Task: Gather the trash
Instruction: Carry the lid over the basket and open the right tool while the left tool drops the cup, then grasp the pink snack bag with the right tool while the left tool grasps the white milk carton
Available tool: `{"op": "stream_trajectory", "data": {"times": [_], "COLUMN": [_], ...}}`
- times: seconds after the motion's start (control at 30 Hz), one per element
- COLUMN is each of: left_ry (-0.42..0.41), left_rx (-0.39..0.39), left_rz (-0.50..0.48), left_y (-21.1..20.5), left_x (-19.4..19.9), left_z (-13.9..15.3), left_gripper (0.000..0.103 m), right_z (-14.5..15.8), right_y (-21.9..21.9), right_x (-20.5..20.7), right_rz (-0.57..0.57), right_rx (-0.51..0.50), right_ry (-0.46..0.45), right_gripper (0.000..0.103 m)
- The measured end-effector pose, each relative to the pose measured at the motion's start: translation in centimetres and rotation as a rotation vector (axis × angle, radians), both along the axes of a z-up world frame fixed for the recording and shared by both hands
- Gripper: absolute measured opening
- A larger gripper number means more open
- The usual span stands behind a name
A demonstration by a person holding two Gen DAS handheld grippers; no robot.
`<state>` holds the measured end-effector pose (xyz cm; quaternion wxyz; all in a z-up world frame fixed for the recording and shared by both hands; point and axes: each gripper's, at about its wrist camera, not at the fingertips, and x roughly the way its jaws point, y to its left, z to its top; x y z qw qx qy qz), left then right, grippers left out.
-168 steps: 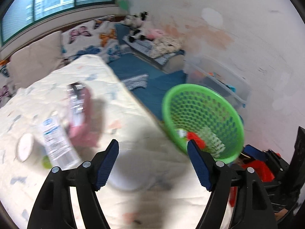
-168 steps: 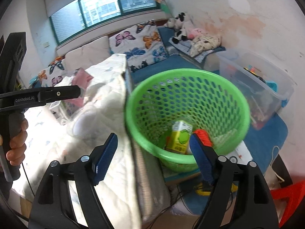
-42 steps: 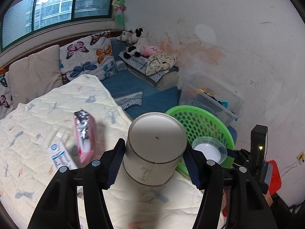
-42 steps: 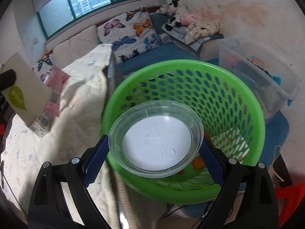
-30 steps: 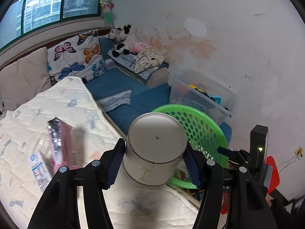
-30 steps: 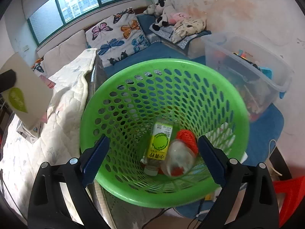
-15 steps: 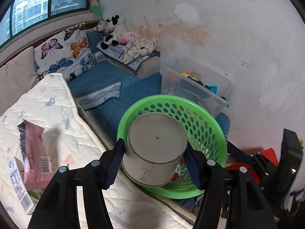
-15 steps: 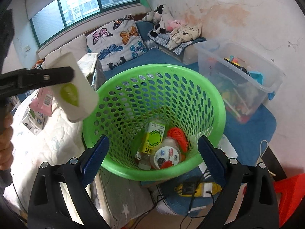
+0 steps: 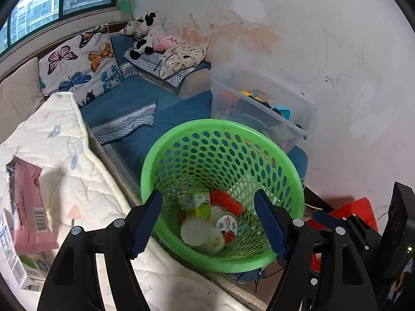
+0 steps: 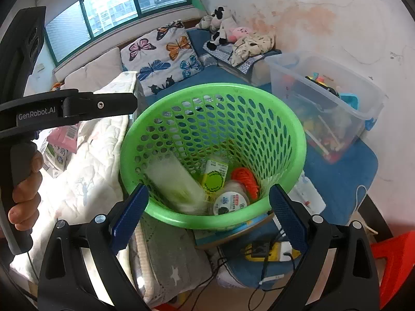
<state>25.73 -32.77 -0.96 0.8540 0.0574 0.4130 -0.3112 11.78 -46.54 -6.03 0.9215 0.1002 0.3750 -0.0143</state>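
A green perforated basket [image 9: 282, 171] [image 10: 290, 121] stands on the floor beside the bed. Inside lie a pale paper cup [image 9: 199, 234] [image 10: 176, 181], blurred in the right wrist view, a green drink carton [image 10: 215, 175], a round lid [image 10: 228, 202] and an orange net [image 10: 245, 177]. My left gripper [image 9: 208, 220] is open and empty above the basket's near rim; it also shows in the right wrist view [image 10: 103, 105]. My right gripper [image 10: 207, 212] is open and empty at the basket's front rim. A pink packet [image 9: 28, 207] and a milk carton [image 9: 13, 261] lie on the bed.
The white quilted bed [image 9: 77, 181] is left of the basket. A clear storage box [image 10: 332, 103] of toys stands to the right by the wall. Butterfly cushions [image 9: 83, 62] and plush toys [image 9: 145, 36] lie behind. Cables and a power strip [image 10: 264, 251] lie on the floor.
My left gripper carried the paper cup from the bed over the basket, opened and let it go into the basket. My right gripper earlier dropped the clear lid in and stays open.
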Motion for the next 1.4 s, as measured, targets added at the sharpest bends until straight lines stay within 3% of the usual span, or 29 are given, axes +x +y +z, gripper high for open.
{"op": "stream_trajectory", "data": {"times": [0.43,0.9,1.2,1.4], "left_ry": [-0.071,-0.073,-0.080,-0.035], "left_rx": [0.063,0.073,0.114,0.160], "left_rz": [0.195,0.365,0.445,0.476], "left_y": [8.1,16.0,19.1,20.5], "left_x": [-0.2,0.3,0.2,1.0], "left_z": [1.8,1.8,0.5,-1.3], "left_gripper": [0.071,0.071,0.076,0.079], "right_z": [1.6,3.5,3.9,3.9], "right_y": [3.8,7.3,8.5,9.2], "right_x": [0.8,2.8,3.4,3.7], "right_rz": [0.092,0.175,0.201,0.215], "right_rx": [0.010,0.034,0.026,0.033], "right_ry": [-0.039,-0.069,-0.075,-0.074], "right_gripper": [0.093,0.093,0.093,0.093]}}
